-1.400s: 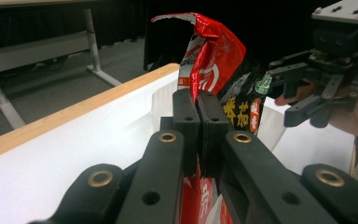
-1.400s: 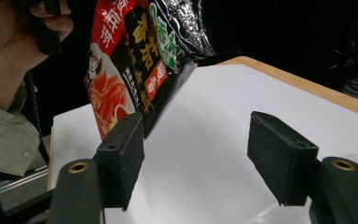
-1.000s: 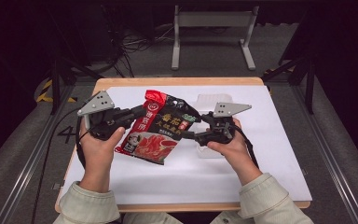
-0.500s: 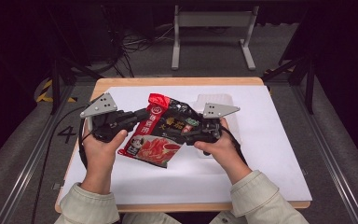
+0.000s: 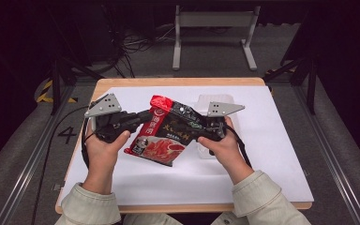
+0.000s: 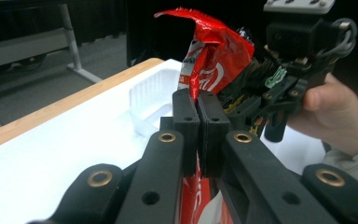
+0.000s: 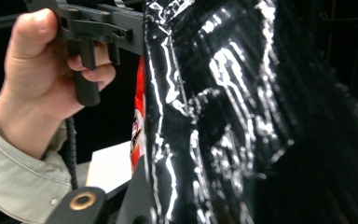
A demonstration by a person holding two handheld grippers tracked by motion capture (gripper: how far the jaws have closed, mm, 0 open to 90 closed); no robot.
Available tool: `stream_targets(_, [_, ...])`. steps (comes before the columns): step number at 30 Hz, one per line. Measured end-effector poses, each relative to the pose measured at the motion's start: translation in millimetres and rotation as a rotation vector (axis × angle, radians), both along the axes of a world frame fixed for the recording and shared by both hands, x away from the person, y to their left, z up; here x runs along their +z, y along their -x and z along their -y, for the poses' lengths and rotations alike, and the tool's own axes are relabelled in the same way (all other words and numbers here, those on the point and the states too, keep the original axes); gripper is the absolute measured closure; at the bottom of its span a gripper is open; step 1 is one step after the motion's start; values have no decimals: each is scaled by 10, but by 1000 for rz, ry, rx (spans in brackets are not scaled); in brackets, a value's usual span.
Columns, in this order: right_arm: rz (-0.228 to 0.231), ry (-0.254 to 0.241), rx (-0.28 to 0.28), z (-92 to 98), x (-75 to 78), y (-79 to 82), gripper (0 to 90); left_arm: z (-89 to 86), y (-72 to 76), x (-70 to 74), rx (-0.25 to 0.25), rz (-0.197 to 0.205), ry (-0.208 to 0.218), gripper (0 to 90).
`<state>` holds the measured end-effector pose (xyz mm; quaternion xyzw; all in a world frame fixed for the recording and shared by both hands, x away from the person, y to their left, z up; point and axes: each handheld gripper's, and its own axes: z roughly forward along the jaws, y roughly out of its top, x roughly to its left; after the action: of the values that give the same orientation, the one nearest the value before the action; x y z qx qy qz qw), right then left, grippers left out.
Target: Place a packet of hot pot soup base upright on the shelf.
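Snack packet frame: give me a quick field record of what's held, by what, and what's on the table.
item: red and black snack packet, held up off the table
left gripper: jaws shut on the packet's edge
right gripper: at the packet's other side; its grip can't be made out
surface: white sheet over a wooden table
other: clear plastic tray on the sheet behind the packet

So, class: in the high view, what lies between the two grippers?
The red and black packet spans the gap between the left gripper and the right gripper, held above the white sheet.
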<state>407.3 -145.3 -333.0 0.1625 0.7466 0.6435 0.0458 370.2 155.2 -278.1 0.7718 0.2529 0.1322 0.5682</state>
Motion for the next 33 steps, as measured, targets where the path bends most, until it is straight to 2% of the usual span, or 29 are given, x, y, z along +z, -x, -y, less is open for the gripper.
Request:
stream_targets(4, [-5, 3, -32, -1, 51, 21, 835, -10, -2, 1, 7, 4, 8, 881])
stream_targets(11, [-5, 11, -41, -39, 142, 21, 849, -88, -12, 11, 6, 1, 36, 846])
stream_targets(13, [9, 18, -46, -51, 175, 23, 850, -113, -12, 20, 3, 5, 37, 814])
stream_targets(16, [21, 27, -66, -35, 232, 11, 851, -151, -8, 31, 3, 10, 42, 701])
stream_targets(17, [21, 27, -66, -35, 232, 11, 851, -169, -3, 39, 8, 13, 36, 701])
stream_targets(19, [24, 17, -77, 1, 275, -3, 851, -204, 11, 53, 23, 15, 26, 647])
stream_targets(22, [43, 16, -95, 65, 360, -13, 851, -273, 7, 55, 17, 18, 40, 593])
stream_targets(27, [83, 31, -133, 188, 506, -25, 850, -373, -38, 16, 31, -4, 44, 581])
stream_targets(33, [103, 50, -183, 429, 646, -65, 849, -454, -72, -28, 51, -4, 34, 574])
